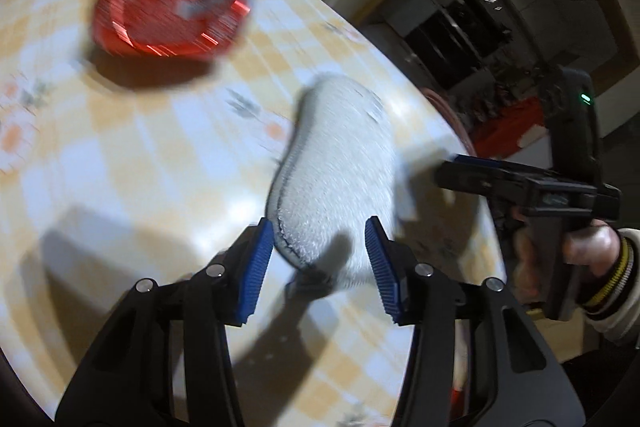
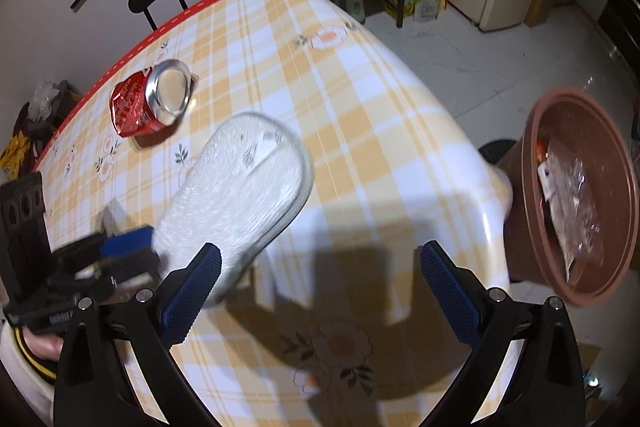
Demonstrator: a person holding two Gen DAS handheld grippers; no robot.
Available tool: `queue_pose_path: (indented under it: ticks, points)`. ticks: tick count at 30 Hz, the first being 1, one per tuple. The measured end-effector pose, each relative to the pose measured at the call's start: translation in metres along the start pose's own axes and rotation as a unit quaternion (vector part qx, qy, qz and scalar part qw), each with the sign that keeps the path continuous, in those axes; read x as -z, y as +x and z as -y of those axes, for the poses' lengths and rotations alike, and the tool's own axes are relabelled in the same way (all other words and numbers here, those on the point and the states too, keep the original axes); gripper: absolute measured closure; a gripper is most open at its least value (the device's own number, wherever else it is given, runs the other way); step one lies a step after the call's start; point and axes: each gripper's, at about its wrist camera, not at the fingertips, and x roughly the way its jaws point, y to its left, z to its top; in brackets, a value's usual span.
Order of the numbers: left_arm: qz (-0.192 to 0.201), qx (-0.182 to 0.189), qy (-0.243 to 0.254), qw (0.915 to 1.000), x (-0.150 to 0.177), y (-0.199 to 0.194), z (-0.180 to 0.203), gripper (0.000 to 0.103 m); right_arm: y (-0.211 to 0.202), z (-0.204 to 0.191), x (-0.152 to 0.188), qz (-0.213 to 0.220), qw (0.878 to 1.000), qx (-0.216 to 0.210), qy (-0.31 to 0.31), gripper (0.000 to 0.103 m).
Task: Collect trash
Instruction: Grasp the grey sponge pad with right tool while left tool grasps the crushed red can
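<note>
1. Table: covered with a yellow-and-white checked tablecloth with flower prints (image 2: 360, 99), red-edged along the far side.
2. Trash item one: a crushed red aluminium drink can (image 2: 150, 99) lies on its side on the cloth, near the far red edge, well apart from both tools. In the left wrist view it (image 1: 168, 17) is blurred.
3. Trash item two: a white fluffy oval insole with a grey stitched rim (image 1: 336, 171) appears lifted and tilted over the cloth; its near end sits between the left gripper's blue pads. In the right wrist view the insole (image 2: 244, 187) extends away from that tool.
4. Left gripper (image 1: 320, 263): pads flank the insole's near end with gaps visible; contact cannot be confirmed because of blur.
5. Right gripper (image 2: 320, 291): jaws wide apart, nothing between them, over the near table corner.
6. Receptacle: a brown round plastic bin (image 2: 532, 187) stands on the floor beside the table corner, holding clear crumpled wrappers (image 2: 572, 203).
</note>
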Motion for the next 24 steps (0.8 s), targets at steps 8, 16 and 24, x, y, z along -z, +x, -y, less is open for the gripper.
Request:
queue_pose_path:
  ticks: [8,16,24]
  points:
    - [0.129,-0.042,-0.083,0.9872,-0.022,-0.055,-0.027,0.044,0.002,-0.014,0.001,0.008,1.0,-0.016,-0.006,0.005]
    - [0.177,-0.177,-0.076,0.9651,-0.087,-0.067,-0.055,0.041,0.009,-0.023,0.007,0.001,1.0,-0.024,0.0,0.005]
    - [0.137,-0.213,-0.047,0.9662,-0.104,-0.04,-0.072,0.069,0.019,-0.029,0.01,0.006,0.999,-0.022,0.029,0.005]
